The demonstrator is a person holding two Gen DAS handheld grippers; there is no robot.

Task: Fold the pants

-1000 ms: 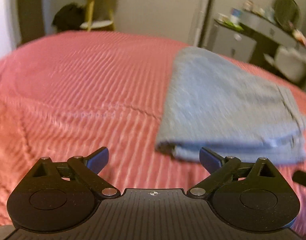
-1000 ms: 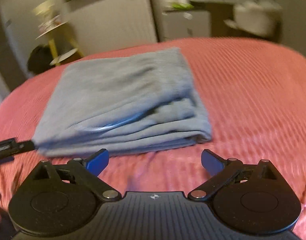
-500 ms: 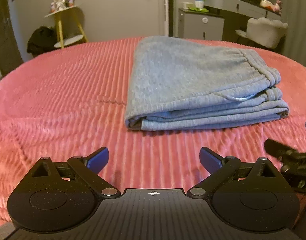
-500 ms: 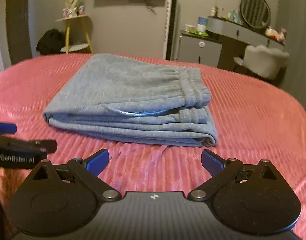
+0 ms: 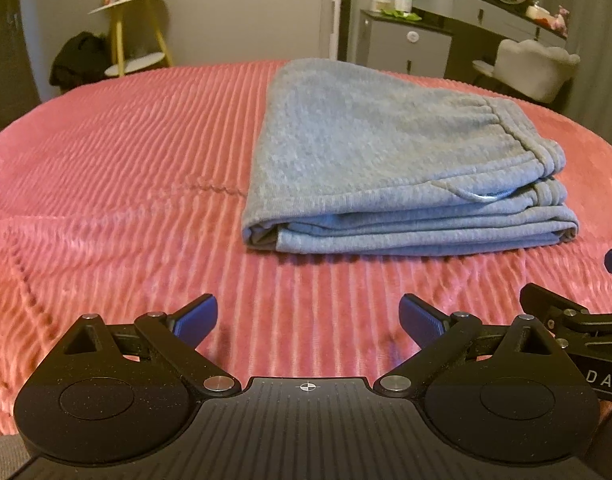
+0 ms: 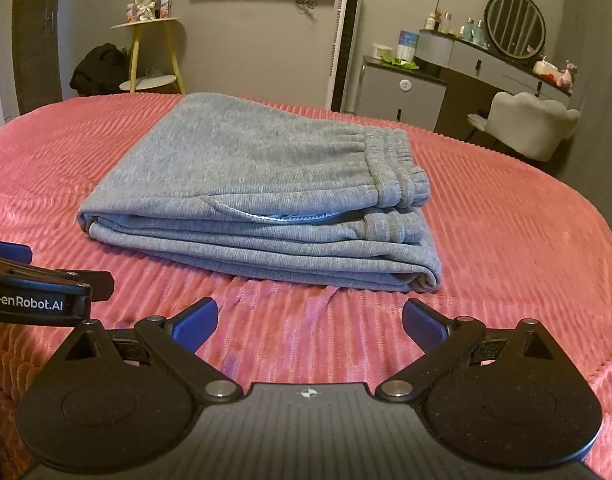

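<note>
Both my wrist cameras are looking low across the bed [image 5: 105, 184]

Side by side, near; both are sharing the folded pants [image 5: 386, 168] [image 6: 257, 184]; dresser [image 6: 466, 60] behind

Counted: one folded pants [image 5: 390, 168] on one bed [image 5: 125, 168]; two tongs, left [image 5: 308, 316] and right [image 6: 310, 320]; one chair [image 6: 530, 124]; one round mirror [image 6: 516, 24]; one yellow-legged stand [image 6: 153, 56].

Grey walls, yellow side table [image 6: 153, 56], grey dresser [image 6: 402, 94], round mirror [image 6: 516, 26], white chair [image 6: 532, 124], dim light
</note>
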